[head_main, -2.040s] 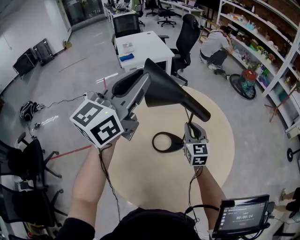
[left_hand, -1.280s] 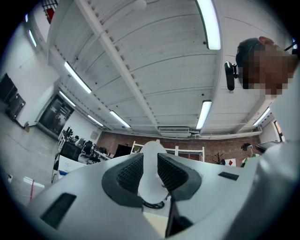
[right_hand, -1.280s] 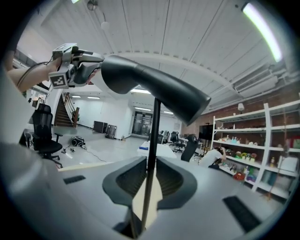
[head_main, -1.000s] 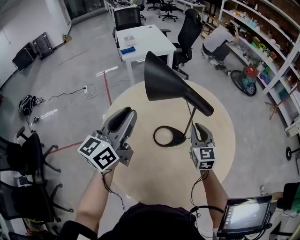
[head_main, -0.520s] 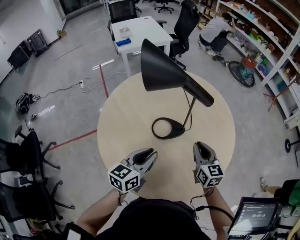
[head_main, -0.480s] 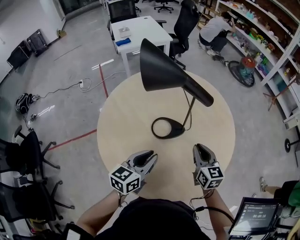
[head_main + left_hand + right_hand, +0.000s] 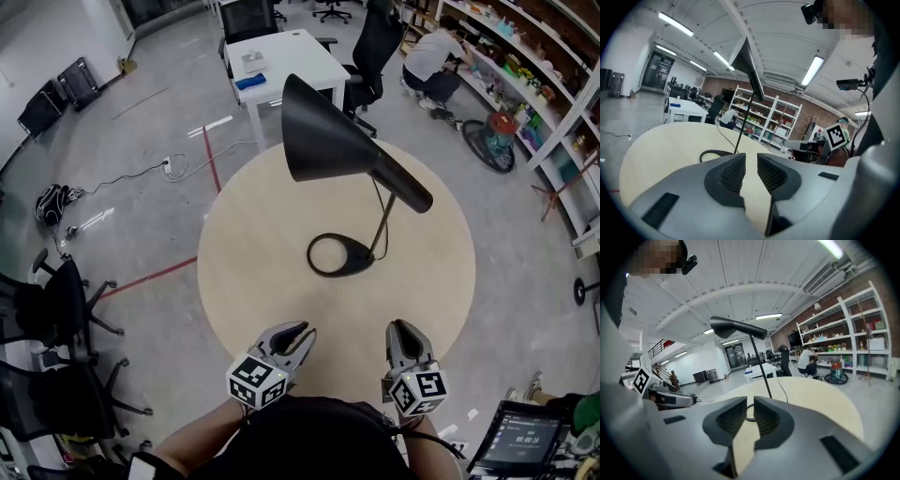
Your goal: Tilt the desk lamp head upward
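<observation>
Since the frame two seconds ago, both claws have left the lamp and drawn back to the near edge of the desk.

- **Left claw**: jaws a narrow gap apart, with only bare desk showing between them.
- **Right claw**: jaws likewise slightly apart and empty.
- **Lamp**: stands upright on the desk ahead of both claws and well apart from them.
  - Finish is matte black.
  - The conical head is tilted, its wide mouth toward the left claw's side and its narrow end toward the right claw's.
  - A thin slanted stem runs down to a flat ring base.
- **Writing**: no brand is legible on the lamp.
  - Each claw's cube bears black-and-white square markers.
  - The print on the screen, right of the right claw, is too small to read.
</observation>
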The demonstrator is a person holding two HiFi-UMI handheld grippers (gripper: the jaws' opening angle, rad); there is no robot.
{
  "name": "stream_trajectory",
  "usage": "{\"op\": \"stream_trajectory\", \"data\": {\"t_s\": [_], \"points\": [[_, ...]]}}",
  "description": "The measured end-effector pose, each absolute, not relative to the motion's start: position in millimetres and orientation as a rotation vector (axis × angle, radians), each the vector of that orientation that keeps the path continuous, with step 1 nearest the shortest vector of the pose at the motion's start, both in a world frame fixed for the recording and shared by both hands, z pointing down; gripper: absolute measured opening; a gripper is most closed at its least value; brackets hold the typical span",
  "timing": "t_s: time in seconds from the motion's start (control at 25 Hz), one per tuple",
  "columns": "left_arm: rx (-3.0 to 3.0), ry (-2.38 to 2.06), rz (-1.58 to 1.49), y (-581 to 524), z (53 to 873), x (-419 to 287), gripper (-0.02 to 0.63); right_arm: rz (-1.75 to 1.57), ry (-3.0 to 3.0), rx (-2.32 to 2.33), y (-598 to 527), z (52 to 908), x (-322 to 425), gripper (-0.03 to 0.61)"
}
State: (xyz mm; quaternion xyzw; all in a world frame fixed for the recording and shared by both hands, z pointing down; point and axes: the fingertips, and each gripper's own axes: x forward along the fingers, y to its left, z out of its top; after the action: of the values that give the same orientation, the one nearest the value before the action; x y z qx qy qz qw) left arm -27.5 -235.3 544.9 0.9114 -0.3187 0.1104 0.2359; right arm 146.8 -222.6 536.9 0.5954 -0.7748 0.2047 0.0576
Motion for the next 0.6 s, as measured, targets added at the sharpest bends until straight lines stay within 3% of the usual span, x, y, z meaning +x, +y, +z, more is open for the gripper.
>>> {"op": "stream_trajectory", "data": {"t_s": [0.28, 0.6], "points": [[2.55, -0.881, 0.238, -233.5, 521.6, -15.8, 0.078, 0.396, -2.422, 1.756, -232.5, 492.4, 131.9, 0.044], [2.555, -0.867, 0.214, -233.0, 514.5, -8.1, 0.078, 0.358, -2.433, 1.749, -232.5, 485.3, 127.3, 0.044]]}}
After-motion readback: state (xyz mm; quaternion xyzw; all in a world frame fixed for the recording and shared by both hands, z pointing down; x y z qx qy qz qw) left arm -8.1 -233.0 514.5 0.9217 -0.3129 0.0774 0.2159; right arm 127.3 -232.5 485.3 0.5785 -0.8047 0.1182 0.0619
